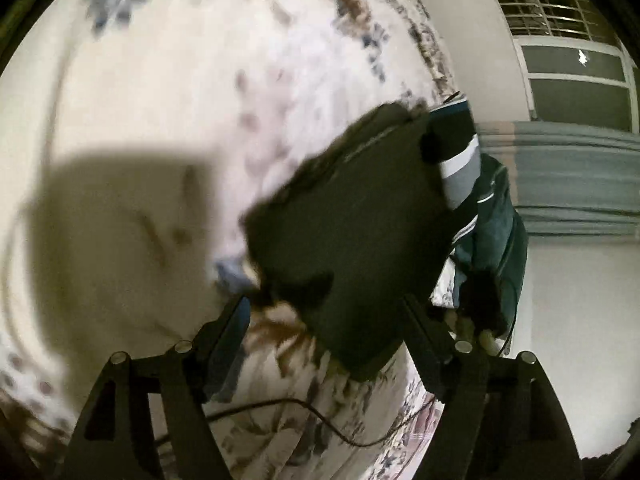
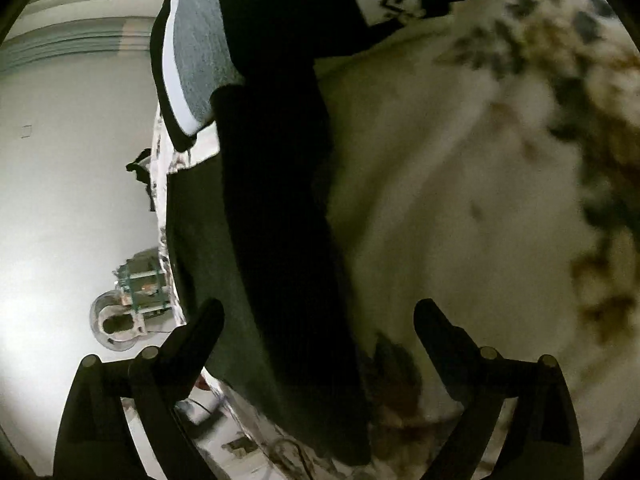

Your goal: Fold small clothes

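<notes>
Two grippers hover over a floral bedsheet (image 1: 160,100), both with jaws spread wide and nothing between them. The left gripper (image 1: 326,308) points at a dark folded garment (image 1: 352,232) lying flat on the bed, near its edge; the right gripper (image 2: 316,312) looks along the same dark cloth (image 2: 280,220) from the other side. Beside it sits a grey-and-white striped piece (image 1: 460,172) and a teal garment (image 1: 500,220) (both look bunched at the bed's edge, though the blur makes that hard to judge).

Main risk, as I read it: the dark garment lies close to the drop-off, so a careless push or a one-sided pinch could slide it off the mattress or undo the fold already made. A grip taken too deep might catch the bedsheet along with the cloth and drag both. The loose cable (image 1: 312,412) trailing across the sheet below the left gripper could snag a finger or a hem. Poor light and motion blur also make layer edges hard to pick out.
</notes>
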The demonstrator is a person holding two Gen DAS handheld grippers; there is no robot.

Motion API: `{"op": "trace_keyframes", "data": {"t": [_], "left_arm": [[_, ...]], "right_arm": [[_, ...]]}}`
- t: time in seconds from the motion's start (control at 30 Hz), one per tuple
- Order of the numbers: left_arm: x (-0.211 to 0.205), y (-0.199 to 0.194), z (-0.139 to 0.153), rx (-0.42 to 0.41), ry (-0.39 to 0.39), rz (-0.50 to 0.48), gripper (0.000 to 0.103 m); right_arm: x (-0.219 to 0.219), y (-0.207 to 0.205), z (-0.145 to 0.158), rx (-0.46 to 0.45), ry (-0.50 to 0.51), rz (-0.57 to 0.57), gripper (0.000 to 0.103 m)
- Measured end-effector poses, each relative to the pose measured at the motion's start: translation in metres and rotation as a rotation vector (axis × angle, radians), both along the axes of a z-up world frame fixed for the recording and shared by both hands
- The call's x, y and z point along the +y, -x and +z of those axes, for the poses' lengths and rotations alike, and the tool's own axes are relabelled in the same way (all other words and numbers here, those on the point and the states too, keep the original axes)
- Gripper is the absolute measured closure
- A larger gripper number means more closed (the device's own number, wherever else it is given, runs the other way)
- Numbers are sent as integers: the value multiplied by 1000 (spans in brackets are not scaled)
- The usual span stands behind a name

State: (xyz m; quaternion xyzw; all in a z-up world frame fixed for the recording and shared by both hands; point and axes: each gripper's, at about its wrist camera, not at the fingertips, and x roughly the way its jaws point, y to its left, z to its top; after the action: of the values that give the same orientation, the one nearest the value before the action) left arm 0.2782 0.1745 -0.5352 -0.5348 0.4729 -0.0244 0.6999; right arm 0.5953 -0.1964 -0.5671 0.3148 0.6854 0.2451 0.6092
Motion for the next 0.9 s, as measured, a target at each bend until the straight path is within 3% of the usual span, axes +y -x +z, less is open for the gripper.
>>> {"op": "trace_keyframes", "data": {"t": [0.13,0.23,0.33,0.37,0.4,0.43,0.47,0.5,0.53,0.67,0.77,0.9], "left_arm": [[-31,-18,-28,-23,37,11,29],[-42,-39,-44,-21,-1,49,29],[-44,-53,-36,-76,-58,145,31],[-44,-56,-31,-81,-84,171,48],[-42,-61,-26,-72,-112,183,75],[-40,-63,-23,-79,-109,183,77],[-37,-66,-18,-78,-108,178,79],[-34,-70,-13,-83,-104,166,82],[-30,-74,-6,-99,-89,143,82],[-8,-98,41,-141,-144,-9,84],[17,-126,67,-154,-160,-124,84],[16,-169,51,-128,-73,-402,81]], "right_arm": [[15,-29,-20,9,-56,22,6],[31,-49,-35,22,-76,63,6],[42,-65,-48,54,-112,73,5],[43,-69,-53,68,-122,55,5],[41,-70,-54,64,-128,35,6],[41,-70,-54,55,-131,16,26],[41,-69,-52,43,-137,-1,55],[41,-66,-51,41,-129,-8,75],[37,-61,-49,38,-105,-34,81],[18,-20,-21,5,-152,-157,85],[4,48,12,-2,-125,-246,86],[-7,169,50,13,-11,-366,86]]}}
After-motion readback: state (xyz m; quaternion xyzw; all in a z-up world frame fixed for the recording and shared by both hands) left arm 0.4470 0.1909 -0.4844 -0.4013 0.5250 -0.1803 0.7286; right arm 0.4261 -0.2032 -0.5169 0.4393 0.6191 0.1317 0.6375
